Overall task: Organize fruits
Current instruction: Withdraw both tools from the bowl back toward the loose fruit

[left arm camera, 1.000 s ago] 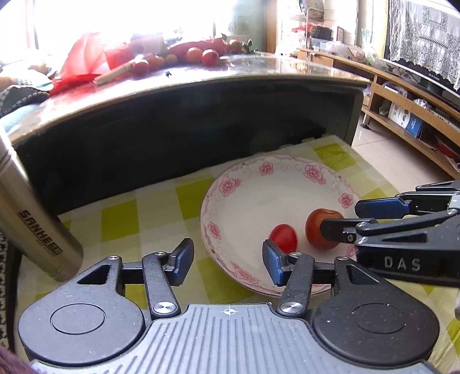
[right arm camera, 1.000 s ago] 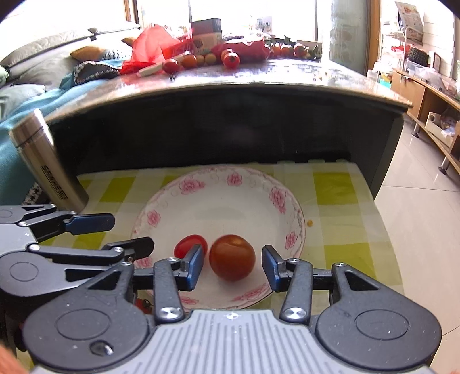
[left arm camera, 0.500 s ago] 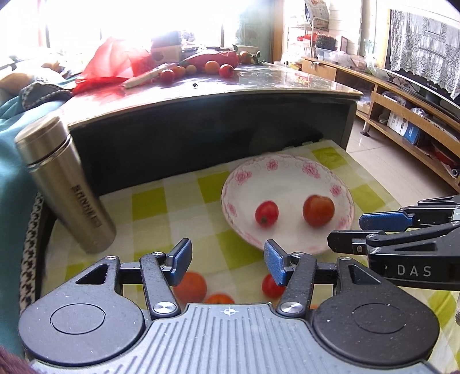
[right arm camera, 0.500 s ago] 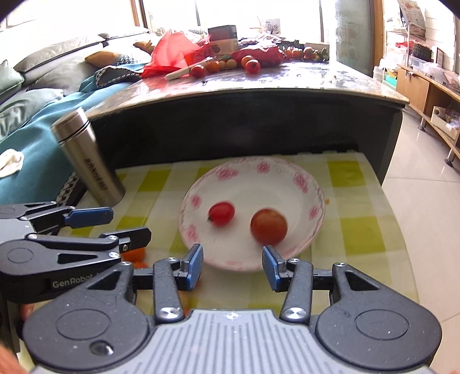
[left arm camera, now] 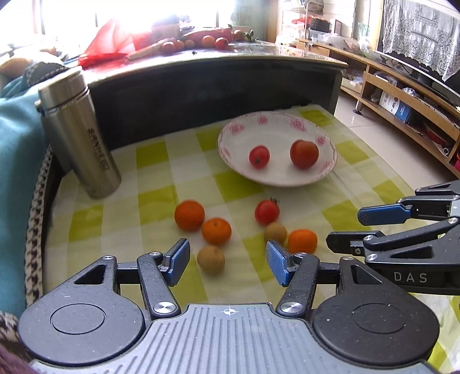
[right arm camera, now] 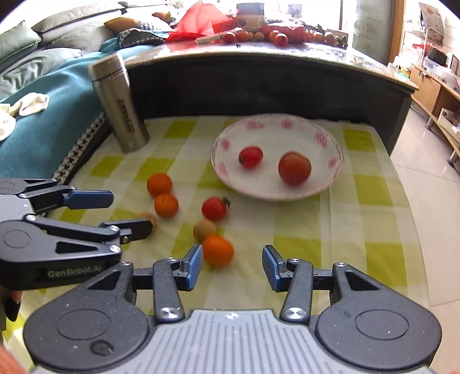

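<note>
A white plate with pink flowers (left arm camera: 326, 169) (right arm camera: 335, 172) holds a small red tomato (left arm camera: 259, 156) (right arm camera: 250, 157) and a larger reddish fruit (left arm camera: 304, 154) (right arm camera: 294, 168). On the green checked cloth in front of it lie three oranges (left arm camera: 189, 215) (left arm camera: 216, 231) (left arm camera: 302, 241), a red tomato (left arm camera: 266, 212) (right arm camera: 214, 209) and two brown longans (left arm camera: 210, 259) (left arm camera: 275, 232). My left gripper (left arm camera: 227, 263) is open above the near longan. My right gripper (right arm camera: 232, 266) is open beside the nearest orange (right arm camera: 217, 250). Neither holds anything.
A steel flask (left arm camera: 79, 135) (right arm camera: 119, 105) stands at the cloth's left back. Behind rises a dark table (left arm camera: 230, 83) with more fruit and a red bag (right arm camera: 201, 20) on top. A teal blanket (right arm camera: 43, 115) lies left; tiled floor (right arm camera: 425, 178) lies right.
Both grippers have drawn back and up from the plate. The larger fruit left between the right gripper's fingers stays in the plate, and the loose fruit on the cloth has come into view.
</note>
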`<state>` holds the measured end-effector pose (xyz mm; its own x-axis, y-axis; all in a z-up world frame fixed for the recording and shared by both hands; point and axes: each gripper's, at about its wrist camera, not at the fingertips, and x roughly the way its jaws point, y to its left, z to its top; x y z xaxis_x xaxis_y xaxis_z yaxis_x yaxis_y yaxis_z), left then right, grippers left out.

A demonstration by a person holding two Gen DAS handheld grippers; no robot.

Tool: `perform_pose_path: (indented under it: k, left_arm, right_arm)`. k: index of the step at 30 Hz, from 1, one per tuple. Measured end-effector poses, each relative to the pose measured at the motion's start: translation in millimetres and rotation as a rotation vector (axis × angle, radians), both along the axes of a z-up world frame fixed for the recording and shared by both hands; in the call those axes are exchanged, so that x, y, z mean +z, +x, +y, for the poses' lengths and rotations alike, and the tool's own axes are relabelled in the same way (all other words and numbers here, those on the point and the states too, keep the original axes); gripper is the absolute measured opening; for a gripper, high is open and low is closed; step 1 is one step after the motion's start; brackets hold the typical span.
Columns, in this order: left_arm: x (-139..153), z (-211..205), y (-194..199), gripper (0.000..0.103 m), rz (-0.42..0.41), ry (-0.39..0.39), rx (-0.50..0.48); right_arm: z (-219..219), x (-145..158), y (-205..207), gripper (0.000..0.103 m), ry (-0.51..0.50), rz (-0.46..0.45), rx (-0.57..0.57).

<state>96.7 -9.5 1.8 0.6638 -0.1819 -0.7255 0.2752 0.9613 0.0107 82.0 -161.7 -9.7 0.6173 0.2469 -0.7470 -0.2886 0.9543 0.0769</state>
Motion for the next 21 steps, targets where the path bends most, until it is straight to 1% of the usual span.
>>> perform_pose_path:
  k: [5, 11, 15, 21]
  left_arm:
    - [-5.9, 0.9, -11.2, 0.067, 0.021, -0.002, 0.005]
    - [-12.1, 1.9, -22.7, 0.069, 0.042, 0.0, 0.002]
    - [-16.7, 4.1, -25.9, 0.069, 0.052, 0.01, 0.003]
    - [-20.6, 9.1, -20.8, 0.069, 0.064, -0.006, 0.018]
  right_arm:
    - [-2.7, -5.1, -10.5, 0.05, 0.002, 0.026, -0.03]
    - [2.4, -7.0, -20.5, 0.05, -0.015, 0.02, -0.009]
    - [5.8, -8.8, -20.0, 0.05, -0.013, 0.026, 0.003]
    - [9.6, -13.8, -13.5, 0.05, -0.015, 0.025, 0.007]
